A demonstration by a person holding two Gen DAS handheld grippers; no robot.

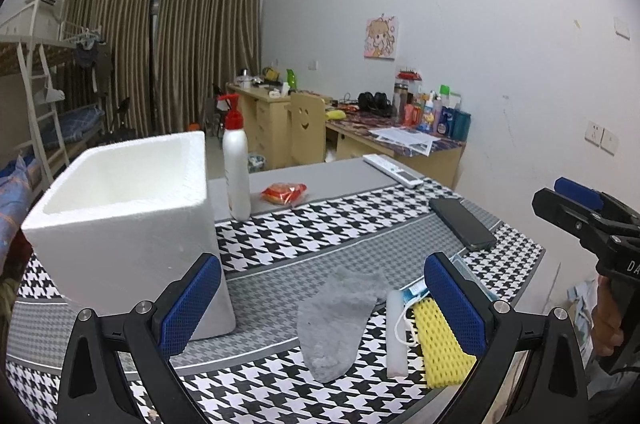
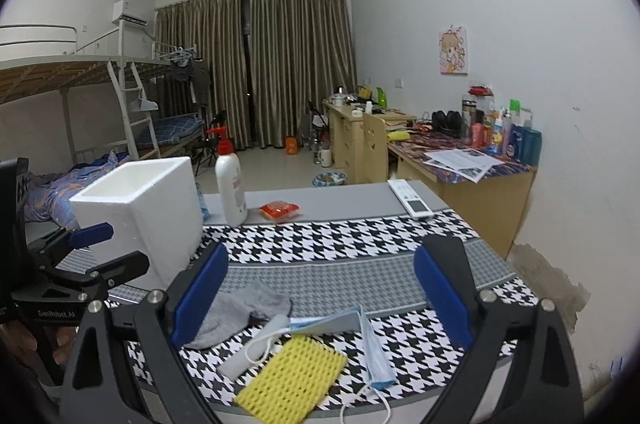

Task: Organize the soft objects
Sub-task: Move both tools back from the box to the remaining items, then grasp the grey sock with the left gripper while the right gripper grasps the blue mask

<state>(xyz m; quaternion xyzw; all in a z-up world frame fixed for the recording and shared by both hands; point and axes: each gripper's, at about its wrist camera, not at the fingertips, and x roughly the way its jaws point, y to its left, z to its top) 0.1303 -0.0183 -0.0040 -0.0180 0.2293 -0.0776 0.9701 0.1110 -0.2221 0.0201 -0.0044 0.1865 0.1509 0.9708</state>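
A grey sock (image 1: 336, 320) (image 2: 240, 312) lies flat on the houndstooth tablecloth (image 1: 320, 224). Right of it lie a white foam strip (image 1: 395, 336) (image 2: 256, 344), a yellow foam net sleeve (image 1: 436, 344) (image 2: 292, 376) and a blue face mask (image 2: 372, 348) (image 1: 412, 290). A white foam box (image 1: 124, 216) (image 2: 144, 212) stands open at the left. My left gripper (image 1: 320, 304) is open and empty above the sock. My right gripper (image 2: 320, 296) is open and empty above the mask and sleeve; it also shows in the left wrist view (image 1: 576, 200).
A white bottle with a red pump (image 1: 236, 164) (image 2: 230, 184) and a red snack packet (image 1: 284, 193) (image 2: 279, 210) stand behind the box. A black phone (image 1: 462, 224) and a white remote (image 1: 398, 171) (image 2: 412, 200) lie at the right. The table edge is close on the right.
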